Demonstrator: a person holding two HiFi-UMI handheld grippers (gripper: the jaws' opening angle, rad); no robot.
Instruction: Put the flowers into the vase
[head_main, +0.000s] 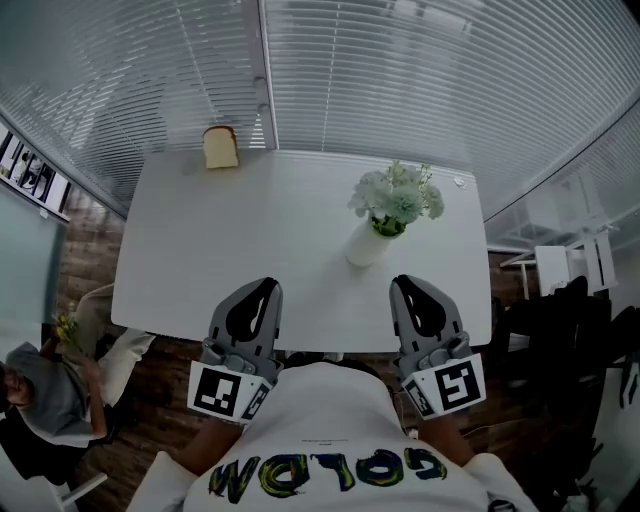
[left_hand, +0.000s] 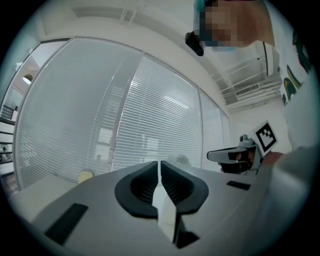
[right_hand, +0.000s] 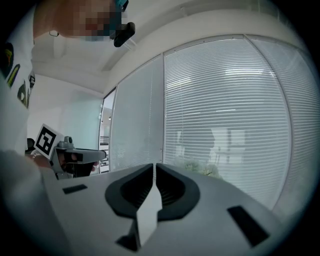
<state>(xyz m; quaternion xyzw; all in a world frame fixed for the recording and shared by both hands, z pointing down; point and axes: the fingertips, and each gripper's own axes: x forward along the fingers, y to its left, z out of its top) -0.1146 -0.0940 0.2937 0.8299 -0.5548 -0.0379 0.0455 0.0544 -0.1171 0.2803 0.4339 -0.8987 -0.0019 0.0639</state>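
Observation:
A bunch of white flowers (head_main: 396, 196) stands upright in a white vase (head_main: 367, 244) on the right half of the white table (head_main: 230, 240). My left gripper (head_main: 264, 284) hovers over the table's near edge, shut and empty. My right gripper (head_main: 399, 282) is level with it just below the vase, also shut with nothing between its fingers. In the left gripper view the jaws (left_hand: 160, 165) meet, and the flower tops (left_hand: 177, 160) peek over them. The right gripper view shows its jaws (right_hand: 154, 167) closed, with the flowers (right_hand: 197, 167) just beyond.
A yellowish block like a slice of bread (head_main: 220, 147) sits at the table's far left edge. Window blinds (head_main: 400, 70) close the far side. A seated person (head_main: 45, 385) is at the lower left, and dark chairs (head_main: 570, 320) stand at the right.

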